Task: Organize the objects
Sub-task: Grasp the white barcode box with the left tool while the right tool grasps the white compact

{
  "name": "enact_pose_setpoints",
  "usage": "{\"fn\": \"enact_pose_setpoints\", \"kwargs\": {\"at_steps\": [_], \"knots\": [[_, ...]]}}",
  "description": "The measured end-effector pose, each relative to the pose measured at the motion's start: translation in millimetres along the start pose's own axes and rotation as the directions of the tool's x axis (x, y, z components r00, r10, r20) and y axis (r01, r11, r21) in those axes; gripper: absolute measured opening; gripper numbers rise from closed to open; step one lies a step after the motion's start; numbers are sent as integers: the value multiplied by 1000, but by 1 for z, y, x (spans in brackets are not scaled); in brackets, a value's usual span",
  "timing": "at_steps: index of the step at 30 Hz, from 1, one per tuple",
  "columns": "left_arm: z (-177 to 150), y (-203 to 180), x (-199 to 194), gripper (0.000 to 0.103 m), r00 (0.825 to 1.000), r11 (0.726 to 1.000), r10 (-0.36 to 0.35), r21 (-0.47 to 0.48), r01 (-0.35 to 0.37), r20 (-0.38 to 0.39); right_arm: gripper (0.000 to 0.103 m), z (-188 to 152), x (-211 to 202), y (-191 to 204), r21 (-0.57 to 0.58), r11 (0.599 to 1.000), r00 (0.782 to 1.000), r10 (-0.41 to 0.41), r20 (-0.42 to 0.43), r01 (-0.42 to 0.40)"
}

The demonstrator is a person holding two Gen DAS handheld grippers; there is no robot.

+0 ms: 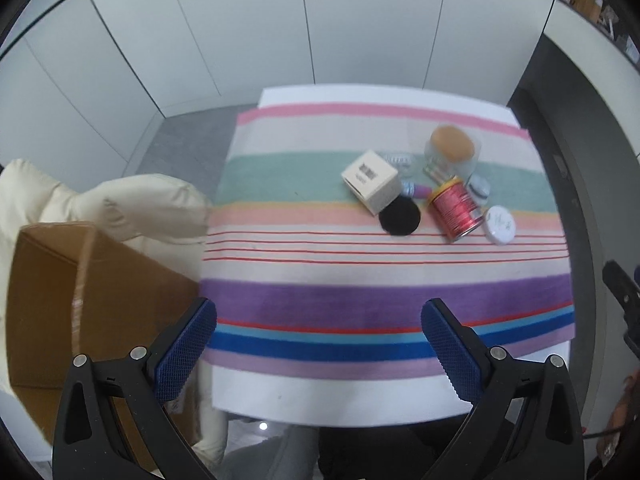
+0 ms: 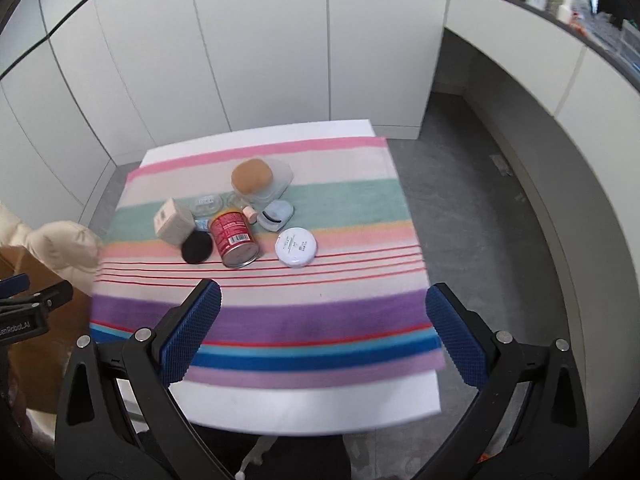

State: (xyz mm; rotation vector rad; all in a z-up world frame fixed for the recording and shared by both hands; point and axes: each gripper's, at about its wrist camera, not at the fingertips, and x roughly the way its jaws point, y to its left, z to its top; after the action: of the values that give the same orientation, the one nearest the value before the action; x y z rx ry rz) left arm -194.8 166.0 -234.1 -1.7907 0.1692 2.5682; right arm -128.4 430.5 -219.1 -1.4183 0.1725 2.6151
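A cluster of small objects lies on a striped cloth (image 1: 360, 300) (image 2: 320, 312) over a white table. A red tin can (image 1: 454, 210) (image 2: 236, 236) lies on its side. Beside it are a beige box (image 1: 372, 182) (image 2: 172, 222), a black round pad (image 1: 400, 216) (image 2: 196, 248), a white round jar (image 1: 500, 224) (image 2: 296, 246), a tan sponge in a clear container (image 1: 452, 146) (image 2: 254, 178) and a pale blue item (image 2: 276, 214). My left gripper (image 1: 320, 344) and my right gripper (image 2: 324, 328) both hover open above the cloth's near edge, well short of the cluster, holding nothing.
A brown cardboard box (image 1: 80, 300) and a cream padded jacket (image 1: 132, 204) sit to the left of the table. White cabinet panels stand behind. A grey-topped counter (image 2: 540, 160) curves along the right. The left gripper's body (image 2: 28, 308) shows at the right wrist view's left edge.
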Motion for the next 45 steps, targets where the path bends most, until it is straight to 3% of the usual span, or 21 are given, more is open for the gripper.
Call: {"fn": "enact_pose_setpoints", "kwargs": {"at_steps": [13,18,20,24,26,29,31,34,40,45], "knots": [[60,-13,129,102,987,987,-159,32,159,-1,103,-4,156,14,-63,998,996,5,-89,-11],[82,-16,163,101,976,977,-215,16,215,27,103,-8,186,20,-76,997,994,25,-103,-33],[89,-17,169,101,967,968,-250,-1,250,40,103,-9,192,20,-66,997,995,23,-97,-29],[101,-27,194,99,967,967,-254,-13,255,18,103,-8,202,22,-62,997,995,34,-94,-40],[104,-30,202,92,968,968,-248,-17,249,26,103,-8,208,26,-66,997,995,31,-97,-38],[105,-31,200,73,947,949,-312,-15,314,81,97,-6,208,29,-72,997,997,7,-73,-12],[106,-35,198,73,950,954,-298,-6,299,95,88,-5,206,32,-80,997,998,8,-58,-12],[104,-40,197,72,958,962,-271,-2,272,95,62,-2,202,37,-87,996,999,6,-45,-10],[99,-33,194,72,952,955,-294,-23,297,81,60,-1,199,40,-95,995,998,-4,-65,-2],[95,-31,178,72,966,971,-236,-5,238,101,60,1,191,39,-94,996,998,0,-67,-6]]}}
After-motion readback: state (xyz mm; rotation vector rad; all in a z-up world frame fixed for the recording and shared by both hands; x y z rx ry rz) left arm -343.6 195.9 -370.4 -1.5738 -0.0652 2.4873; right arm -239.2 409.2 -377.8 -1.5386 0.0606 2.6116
